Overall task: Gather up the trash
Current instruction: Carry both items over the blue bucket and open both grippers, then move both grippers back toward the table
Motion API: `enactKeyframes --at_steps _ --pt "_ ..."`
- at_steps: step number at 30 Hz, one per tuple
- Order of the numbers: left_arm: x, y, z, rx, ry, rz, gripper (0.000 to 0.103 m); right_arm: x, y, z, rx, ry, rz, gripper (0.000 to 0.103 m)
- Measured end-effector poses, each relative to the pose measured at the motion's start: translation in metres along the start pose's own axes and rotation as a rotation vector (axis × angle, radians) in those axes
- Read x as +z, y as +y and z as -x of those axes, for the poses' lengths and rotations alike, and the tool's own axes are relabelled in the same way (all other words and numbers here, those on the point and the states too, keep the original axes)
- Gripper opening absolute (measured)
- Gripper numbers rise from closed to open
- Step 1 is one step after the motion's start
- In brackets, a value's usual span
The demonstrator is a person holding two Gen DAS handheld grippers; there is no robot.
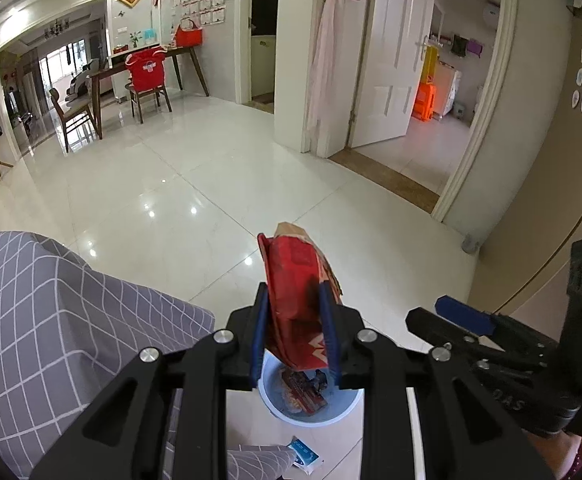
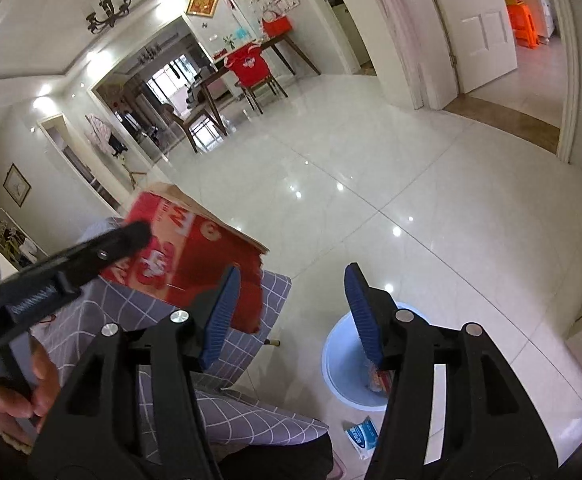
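Left wrist view: left gripper (image 1: 295, 308) clamps a flattened red cardboard carton (image 1: 297, 280), upright between its blue pads, directly above a pale blue round plastic bin (image 1: 347, 404) holding wrappers.

Right wrist view: right gripper (image 2: 291, 312) jaws wide, nothing between. Carton left, bin below. Blue-white packet (image 2: 363, 438) on the glossy white tile floor (image 2: 411, 200).

We note a red carton (image 1: 295, 300) with white lettering and brown torn edges, a pale blue bin (image 1: 311, 408), black claws with blue pads (image 1: 327, 332), grey cloth (image 1: 71, 320) with a white grid, glossy white floor tiles (image 1: 211, 200), and a blue-and-white packet (image 1: 305, 454).
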State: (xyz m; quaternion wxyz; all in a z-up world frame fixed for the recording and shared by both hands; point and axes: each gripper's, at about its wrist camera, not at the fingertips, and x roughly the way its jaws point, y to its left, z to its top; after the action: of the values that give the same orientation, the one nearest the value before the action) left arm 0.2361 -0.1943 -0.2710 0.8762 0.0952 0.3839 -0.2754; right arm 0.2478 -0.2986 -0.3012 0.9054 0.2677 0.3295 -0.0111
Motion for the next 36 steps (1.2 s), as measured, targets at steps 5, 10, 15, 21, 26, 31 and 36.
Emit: enactKeyframes --at_steps 5,10,15,21,26,31,36 --pt "0.003 -0.007 -0.002 -0.009 0.008 -0.014 0.024 0.001 -0.004 0.007 0.016 -0.019 -0.011 0.055" --pt "0.009 -0.019 -0.007 -0.018 0.013 -0.031 0.024 0.005 -0.005 0.018 0.02 -0.059 -0.026 0.056" --pt "0.014 -0.022 -0.007 -0.029 0.006 -0.046 0.025 0.008 -0.014 0.033 0.006 -0.114 -0.055 0.057" --pt "0.02 -0.026 -0.016 -0.037 0.022 -0.011 0.084 0.007 -0.03 0.044 0.012 -0.124 -0.123 0.061" --pt "0.012 -0.026 -0.011 -0.019 0.022 -0.027 0.084 0.005 -0.031 0.049 0.004 -0.119 -0.127 0.062" --pt "0.005 -0.025 0.0 0.005 0.018 -0.04 0.084 0.007 -0.021 0.052 0.018 -0.106 -0.112 0.062" --pt "-0.002 -0.004 0.022 0.028 0.007 -0.009 0.084 0.008 0.0 0.05 0.041 -0.093 -0.082 0.063"
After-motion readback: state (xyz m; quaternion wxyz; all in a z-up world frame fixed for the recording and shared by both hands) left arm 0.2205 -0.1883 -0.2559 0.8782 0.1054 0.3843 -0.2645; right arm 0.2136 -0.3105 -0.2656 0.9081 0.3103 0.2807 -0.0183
